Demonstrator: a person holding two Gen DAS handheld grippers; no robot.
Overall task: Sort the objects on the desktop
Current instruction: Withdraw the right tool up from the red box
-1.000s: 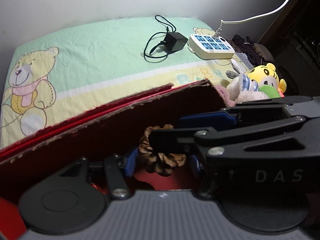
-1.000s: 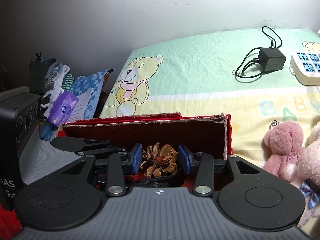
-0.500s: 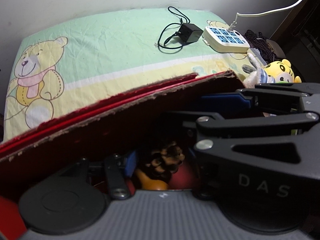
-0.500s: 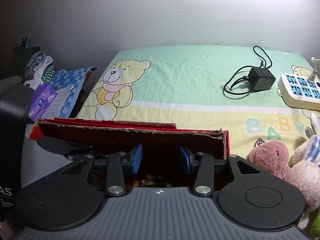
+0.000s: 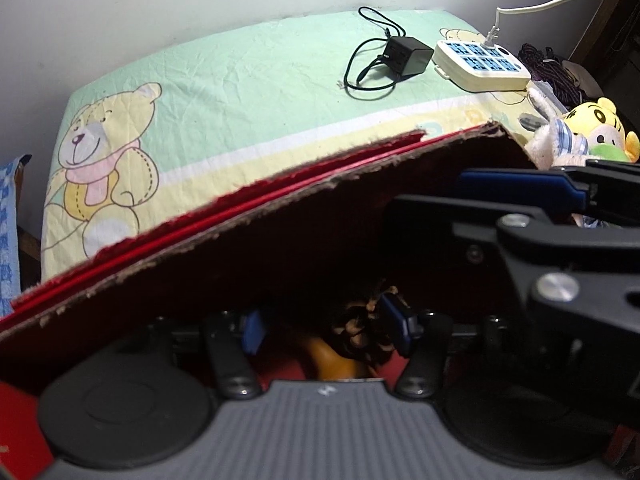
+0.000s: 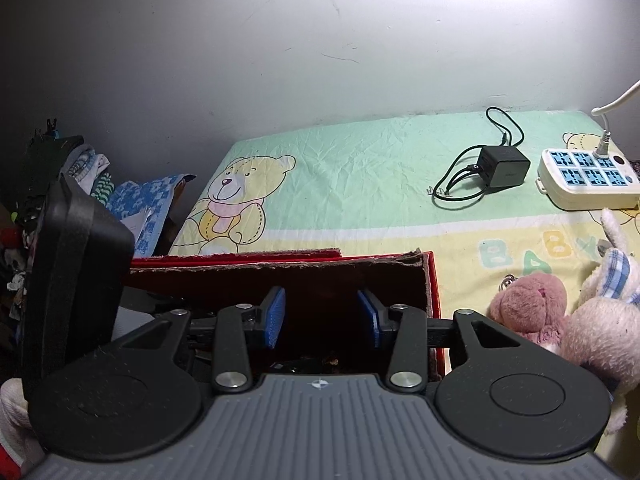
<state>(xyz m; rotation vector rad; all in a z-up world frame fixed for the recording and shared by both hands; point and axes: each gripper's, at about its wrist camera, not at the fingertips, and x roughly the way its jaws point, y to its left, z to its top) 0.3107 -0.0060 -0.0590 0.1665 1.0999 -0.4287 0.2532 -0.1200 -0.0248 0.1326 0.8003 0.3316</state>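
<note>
Pinecone [image 5: 362, 330] is lying at the bottom of the red box [image 5: 248, 248], just below and between the left claw [image 5: 326, 330] pads, which are standing wide apart, gripping nothing. An orange object [image 5: 330, 362] is sitting beside it inside. The right claw [image 6: 322, 316] is hanging open and empty over the box's near edge, level with its rim; plush toys [image 6: 560, 320] are waiting on the bed's right side.

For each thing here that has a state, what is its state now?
Red box: open at the top.
Pine cone: lying inside the box, free of both tongs.
Left tongs: open.
Right tongs: open, nothing between them.
Power strip: white cable plugged in.
Black charger: not plugged in, lying on the sheet.
</note>
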